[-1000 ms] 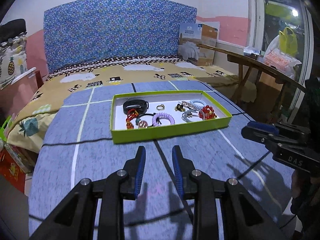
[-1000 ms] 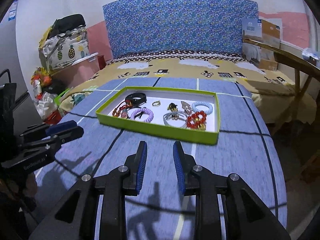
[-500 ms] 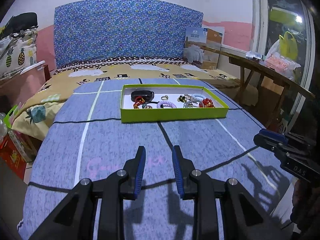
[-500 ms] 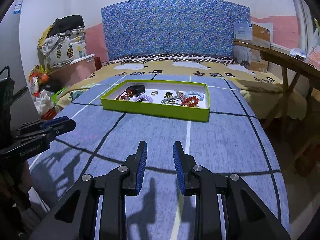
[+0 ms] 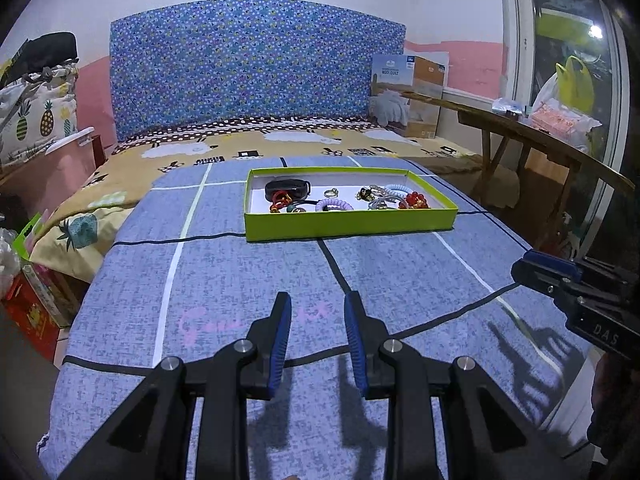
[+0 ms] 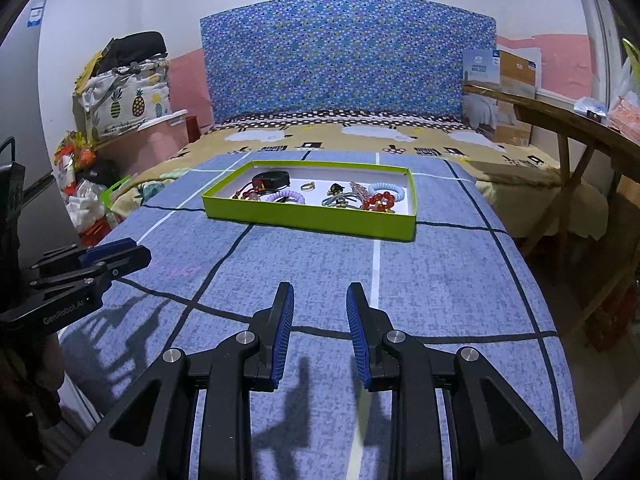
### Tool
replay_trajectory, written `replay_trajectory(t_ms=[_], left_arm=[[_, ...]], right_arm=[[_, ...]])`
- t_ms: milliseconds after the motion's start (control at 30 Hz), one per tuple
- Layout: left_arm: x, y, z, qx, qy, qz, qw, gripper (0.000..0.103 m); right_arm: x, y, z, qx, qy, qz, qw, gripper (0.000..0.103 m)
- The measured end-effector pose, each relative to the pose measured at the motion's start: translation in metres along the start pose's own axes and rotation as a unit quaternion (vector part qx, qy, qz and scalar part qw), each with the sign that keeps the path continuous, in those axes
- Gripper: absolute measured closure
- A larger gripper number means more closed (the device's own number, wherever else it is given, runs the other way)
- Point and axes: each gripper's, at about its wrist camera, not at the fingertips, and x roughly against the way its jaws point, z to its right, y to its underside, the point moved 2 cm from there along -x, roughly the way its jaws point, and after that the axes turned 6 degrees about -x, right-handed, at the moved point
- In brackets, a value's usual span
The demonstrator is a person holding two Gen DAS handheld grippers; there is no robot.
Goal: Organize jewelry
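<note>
A shallow lime-green tray point(image 5: 348, 224) point(image 6: 312, 222) sits on the blue checked bedspread, far ahead of both grippers. It holds several pieces: a black band point(image 5: 287, 189), a purple coil bracelet point(image 5: 334, 205), a red bead bracelet point(image 5: 416, 200) point(image 6: 382, 200), a small ring point(image 5: 330, 192) and a light blue coil point(image 6: 386, 189). My left gripper point(image 5: 316, 312) is open and empty above the near bedspread. My right gripper point(image 6: 320, 302) is open and empty too. Each gripper shows at the other view's edge.
A blue patterned headboard point(image 5: 256, 64) stands behind the bed. A wooden bench point(image 5: 532, 136) with bags runs along the right side by the window. A cardboard box point(image 5: 416, 92) sits at the back right. Bags and clutter point(image 6: 92, 184) lie left of the bed.
Both grippers have pulled back from the tray, which now looks smaller and farther. Both stay open and empty. The jewelry in the tray has not moved.
</note>
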Motion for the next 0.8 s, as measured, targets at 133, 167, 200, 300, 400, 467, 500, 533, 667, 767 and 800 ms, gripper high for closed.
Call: replay_trajectory(t_ms=[133,167,200,300,400,467,500,533,667,767,800], left_arm=[[-0.0003,0.0003,0.0005,-0.004,-0.001,0.000,1.0000,0.074],[-0.0007,0.0005,0.0006,-0.005,-0.001,0.000,1.0000,0.074],[-0.0008,0.0005,0.0011,-0.005,-0.002,-0.001,1.0000,0.074],[-0.0011,0.0006,0.0014,-0.006,-0.003,-0.001,1.0000,0.074],[-0.0010,0.0004,0.0015,-0.005,-0.002,-0.002,1.0000,0.075],[-0.0010,0.0006,0.0015,-0.005,-0.003,-0.002,1.0000,0.074],[-0.0013,0.0008,0.0014,-0.005,-0.003,-0.002,1.0000,0.074],[-0.0011,0.0009,0.0012,-0.005,-0.005,-0.003,1.0000,0.074],[-0.0018,0.0010,0.0013,-0.005,-0.005,-0.003,1.0000,0.074],[-0.0013,0.0018,0.0014,-0.008,-0.006,-0.004,0.9999,0.074],[-0.0009,0.0022,0.0012,-0.008,-0.006,-0.004,0.9999,0.074]], right_arm=[[0.0000,0.0001,-0.0008,0.000,-0.001,0.000,1.000,0.075],[-0.0002,0.0004,-0.0006,0.000,-0.001,-0.001,1.000,0.075],[0.0000,0.0004,-0.0006,-0.001,-0.001,-0.001,1.000,0.075],[-0.0001,0.0014,-0.0014,-0.003,-0.002,-0.003,1.000,0.075],[-0.0005,0.0009,-0.0013,-0.002,-0.002,-0.004,1.000,0.075],[-0.0004,0.0011,-0.0012,-0.002,-0.002,-0.004,1.000,0.075],[-0.0007,0.0012,-0.0013,-0.002,-0.002,-0.004,1.000,0.075],[-0.0010,0.0009,-0.0011,-0.002,-0.002,-0.004,1.000,0.075],[-0.0007,0.0011,-0.0014,-0.001,-0.001,-0.004,1.000,0.075],[-0.0014,0.0014,-0.0013,-0.002,-0.002,-0.005,1.000,0.075],[-0.0013,0.0012,-0.0015,-0.001,-0.001,-0.004,1.000,0.075]])
